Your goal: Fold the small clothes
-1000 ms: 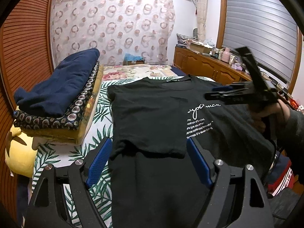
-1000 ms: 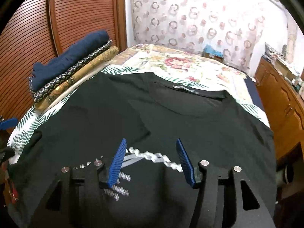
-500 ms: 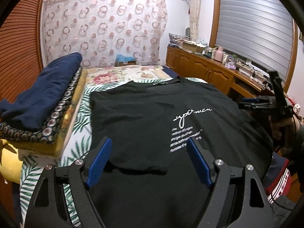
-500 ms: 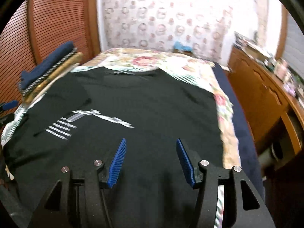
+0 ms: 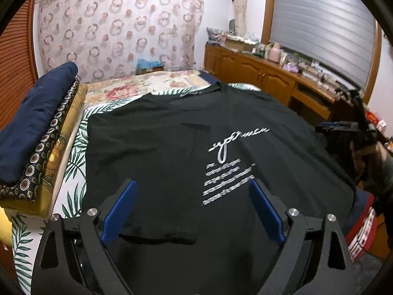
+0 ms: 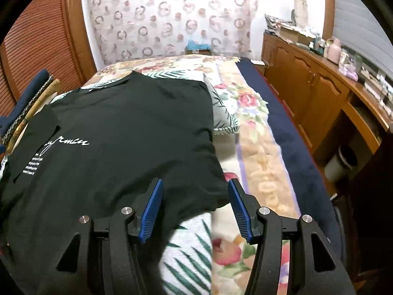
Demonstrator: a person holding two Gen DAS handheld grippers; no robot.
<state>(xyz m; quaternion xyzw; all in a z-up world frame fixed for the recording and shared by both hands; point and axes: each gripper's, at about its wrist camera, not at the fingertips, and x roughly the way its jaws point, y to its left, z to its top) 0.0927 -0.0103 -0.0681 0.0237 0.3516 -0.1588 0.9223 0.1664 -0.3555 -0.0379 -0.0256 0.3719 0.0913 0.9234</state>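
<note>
A black T-shirt (image 5: 172, 147) with white lettering lies spread on the bed, its left sleeve folded over the body. It also shows in the right wrist view (image 6: 122, 135). My left gripper (image 5: 192, 211) is open and empty, just above the shirt's near left part. My right gripper (image 6: 195, 209) is open and empty, above the shirt's right side edge, where the sleeve sticks out. The right gripper also shows at the far right of the left wrist view (image 5: 343, 127).
A stack of folded blankets (image 5: 36, 123) lies along the bed's left side. A wooden cabinet (image 6: 319, 86) with clutter on top runs along the right wall. A floral bedspread (image 6: 258, 159) shows right of the shirt. A patterned curtain hangs behind.
My right gripper has swung from over the shirt's lettering out to its right edge. My left gripper has shifted slightly right over the shirt. Both stayed open.
</note>
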